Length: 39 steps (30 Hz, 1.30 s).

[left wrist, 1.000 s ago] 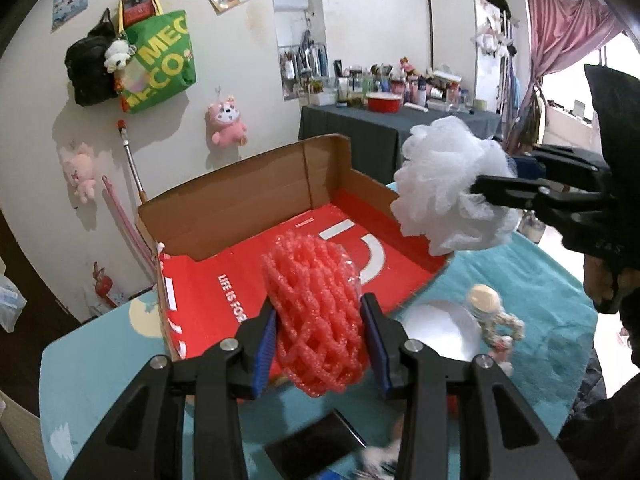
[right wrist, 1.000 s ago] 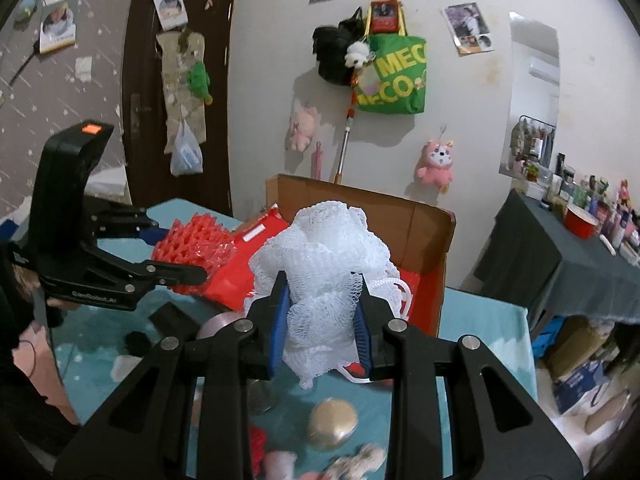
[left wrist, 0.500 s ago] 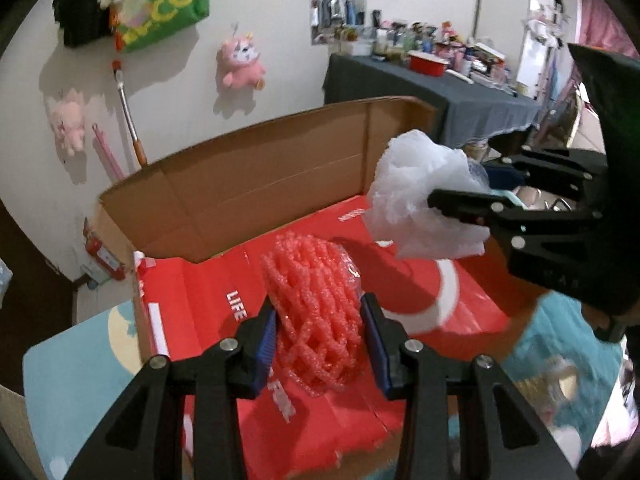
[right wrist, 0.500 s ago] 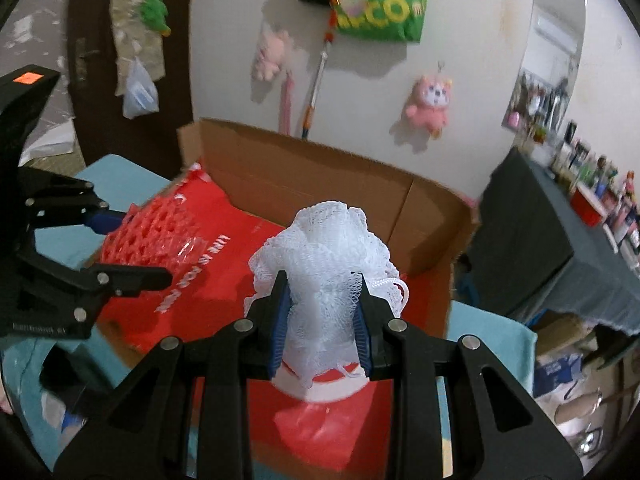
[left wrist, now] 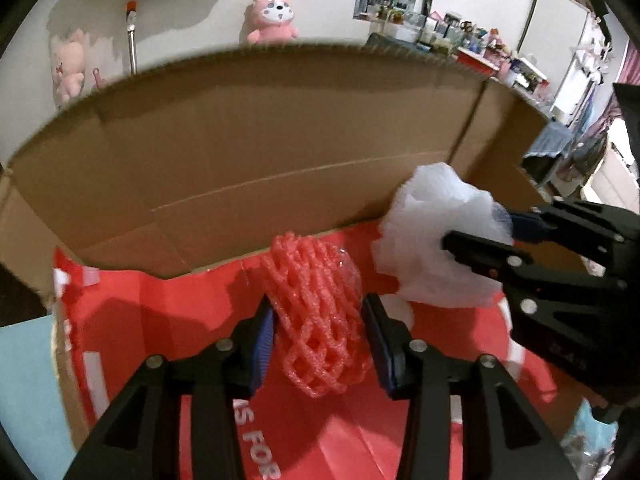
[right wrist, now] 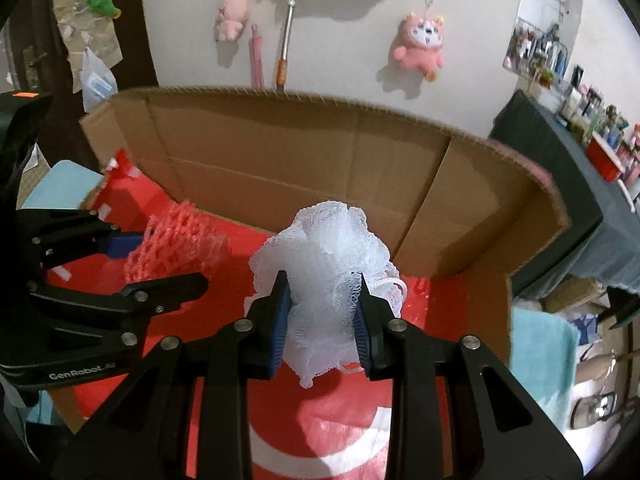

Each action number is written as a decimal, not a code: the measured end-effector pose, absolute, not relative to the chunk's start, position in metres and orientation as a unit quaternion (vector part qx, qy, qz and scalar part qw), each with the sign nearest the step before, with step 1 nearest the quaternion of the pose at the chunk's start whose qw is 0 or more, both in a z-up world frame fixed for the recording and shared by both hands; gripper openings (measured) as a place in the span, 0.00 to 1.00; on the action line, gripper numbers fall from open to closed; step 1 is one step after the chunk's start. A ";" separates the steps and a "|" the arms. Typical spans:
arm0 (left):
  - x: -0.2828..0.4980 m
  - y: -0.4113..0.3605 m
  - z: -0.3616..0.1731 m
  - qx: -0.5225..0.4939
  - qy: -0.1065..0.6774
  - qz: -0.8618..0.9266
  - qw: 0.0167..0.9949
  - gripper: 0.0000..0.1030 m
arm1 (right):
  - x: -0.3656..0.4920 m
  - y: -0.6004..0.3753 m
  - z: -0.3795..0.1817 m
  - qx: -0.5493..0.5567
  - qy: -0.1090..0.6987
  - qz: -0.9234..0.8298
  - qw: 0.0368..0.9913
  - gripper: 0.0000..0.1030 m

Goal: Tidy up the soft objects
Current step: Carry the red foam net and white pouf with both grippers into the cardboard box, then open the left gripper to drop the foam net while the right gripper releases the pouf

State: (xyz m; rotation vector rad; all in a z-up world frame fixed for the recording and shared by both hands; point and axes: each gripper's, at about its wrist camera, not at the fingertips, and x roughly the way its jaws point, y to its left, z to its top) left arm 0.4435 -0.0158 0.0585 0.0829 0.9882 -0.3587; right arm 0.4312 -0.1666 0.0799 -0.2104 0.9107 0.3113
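Red foam net (left wrist: 316,312) between opening left gripper (left wrist: 318,336) pads; white mesh pouf (right wrist: 324,276) pinched in right gripper (right wrist: 322,324), both over cardboard box (left wrist: 260,152).

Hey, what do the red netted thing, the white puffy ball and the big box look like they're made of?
The red net sleeve looks like soft foam mesh: thick, matte, puffy strands in open diamonds. The white puff seems to be gathered nylon-type netting, fine, ruffled and slightly translucent, with a cord loop. The box is brown corrugated cardboard, its fluted top edge showing; its red floor looks glossy, likely printed plastic or coated paper.
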 end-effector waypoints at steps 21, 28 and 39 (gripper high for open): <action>0.425 -0.004 0.059 0.027 0.467 -0.173 0.867 0.63 | 0.430 -0.172 0.075 -0.091 0.446 0.140 0.879 0.44; 0.398 0.020 0.088 0.014 0.442 -0.161 0.883 0.79 | 0.419 -0.179 0.093 -0.078 0.439 0.126 0.886 0.54; 0.317 0.033 0.171 -0.019 0.340 -0.149 0.928 1.00 | 0.344 -0.202 0.167 -0.051 0.371 0.115 0.920 0.72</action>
